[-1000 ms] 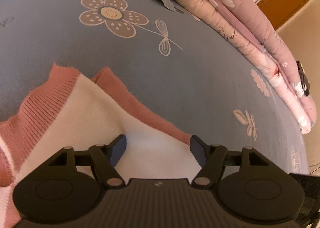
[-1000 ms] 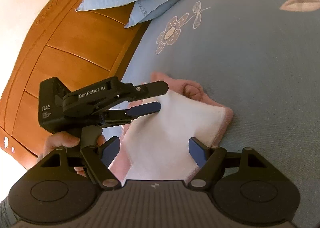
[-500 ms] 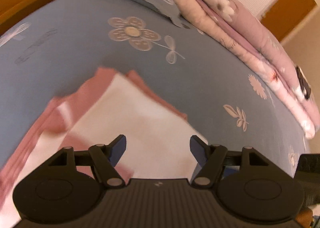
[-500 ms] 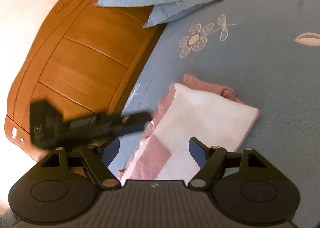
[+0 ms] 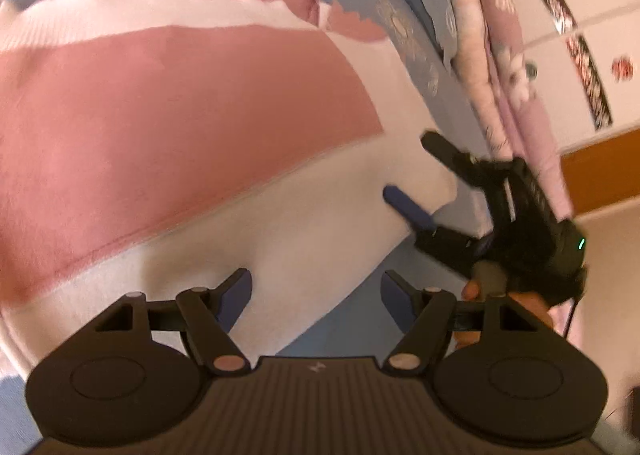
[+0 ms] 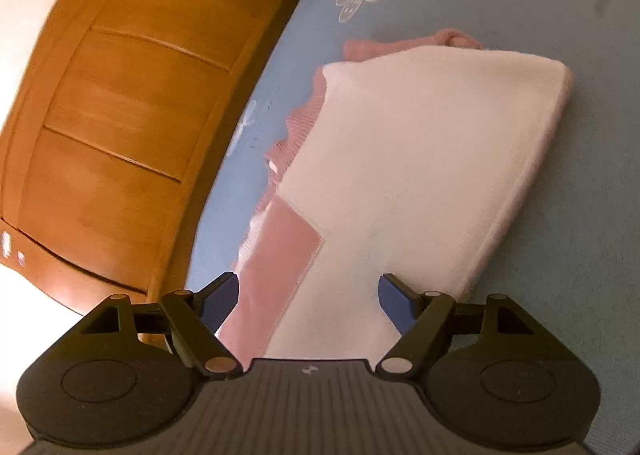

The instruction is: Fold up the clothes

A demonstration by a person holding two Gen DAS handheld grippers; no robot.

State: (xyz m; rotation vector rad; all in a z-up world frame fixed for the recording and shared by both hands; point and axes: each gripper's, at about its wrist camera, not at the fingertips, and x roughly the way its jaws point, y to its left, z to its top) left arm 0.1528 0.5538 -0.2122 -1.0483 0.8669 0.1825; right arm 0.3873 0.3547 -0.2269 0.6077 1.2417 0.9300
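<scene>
**Folded sweater lies between two open claws on the bed**

The pink-and-white knit sweater (image 6: 420, 159) lies folded flat on the blue flowered bedsheet (image 6: 520, 7), near the sheet's edge by the wooden bed frame (image 6: 120, 115). Seen from the right wrist, the sweater stretches directly ahead of the right gripper (image 6: 308, 295), its long axis running away from the claw and leaning slightly rightward, with the near end reaching in under the jaws. Those jaws stand spread wide; nothing is pinched, and the pads look clear of the cloth.

The left gripper (image 5: 316, 295) is likewise spread and empty. From its view the sweater (image 5: 180, 115) lies ahead and to the left, filling most of the picture, with the near white edge passing beneath the left pad only. The right gripper (image 5: 416, 179) shows there too, at the sweater's right-hand corner, one blue finger over the white cloth, a hand (image 5: 520, 303) behind it.

Both claws are close to the sweater; the right one looks better lined up along its length, so it probably leads any further fold or smoothing.

The sweater is a soft knit, white across the top panel with a pink block and pink ribbed trim poking out at the edges. The fold looks tidy and nearly finished.
</scene>
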